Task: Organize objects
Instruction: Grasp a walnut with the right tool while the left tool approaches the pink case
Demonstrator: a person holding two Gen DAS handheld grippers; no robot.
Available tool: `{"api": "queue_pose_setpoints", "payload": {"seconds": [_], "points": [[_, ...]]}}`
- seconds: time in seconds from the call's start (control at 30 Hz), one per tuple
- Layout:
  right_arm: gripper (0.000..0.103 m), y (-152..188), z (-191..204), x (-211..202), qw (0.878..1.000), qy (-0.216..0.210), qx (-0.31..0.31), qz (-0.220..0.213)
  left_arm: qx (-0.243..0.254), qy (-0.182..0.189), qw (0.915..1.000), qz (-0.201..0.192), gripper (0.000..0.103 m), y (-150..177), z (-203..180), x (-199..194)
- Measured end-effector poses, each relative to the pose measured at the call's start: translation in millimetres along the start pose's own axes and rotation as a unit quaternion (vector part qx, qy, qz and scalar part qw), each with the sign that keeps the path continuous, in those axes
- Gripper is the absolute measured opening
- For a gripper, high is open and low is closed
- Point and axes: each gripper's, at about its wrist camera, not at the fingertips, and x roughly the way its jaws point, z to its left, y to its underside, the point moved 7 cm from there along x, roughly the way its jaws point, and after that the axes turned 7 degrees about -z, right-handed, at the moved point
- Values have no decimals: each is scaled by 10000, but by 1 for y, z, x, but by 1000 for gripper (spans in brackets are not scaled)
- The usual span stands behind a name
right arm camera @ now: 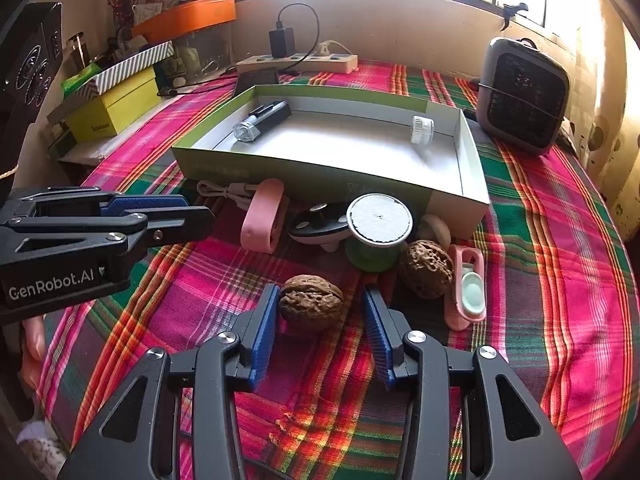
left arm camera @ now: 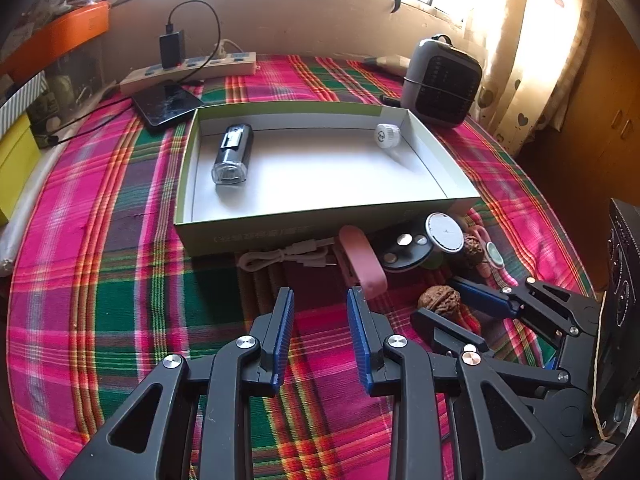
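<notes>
Walnut (right arm camera: 310, 306) lies on a pink, green and red plaid cloth (right arm camera: 540, 280) covering a table under a bright window, its long axis running left to right across the view. It sits between the right gripper (right arm camera: 320, 334) jaws, which stand partly open; the left blue pad touches it, the right pad does not. Behind it stands an open cardboard box (right arm camera: 320, 176). The left gripper (left arm camera: 320, 334) hangs partly open and empty over the cloth.
</notes>
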Motion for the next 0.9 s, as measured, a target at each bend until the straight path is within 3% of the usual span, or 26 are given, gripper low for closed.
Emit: {"api": "queue_pose_setpoints", "payload": {"seconds": [0.07,0.4,0.9], "points": [[33,0,-1,0,10000,42,-3,-2,1,45,10000,-5,29,-1,-3,0],[33,3,-3,-4,10000,39,12,-13,28,186,9998,27,34,-4,-18,10],[33,4,-6,-4,10000,7,98,-16,115,-73,9997,195,34,1,-17,28]]}}
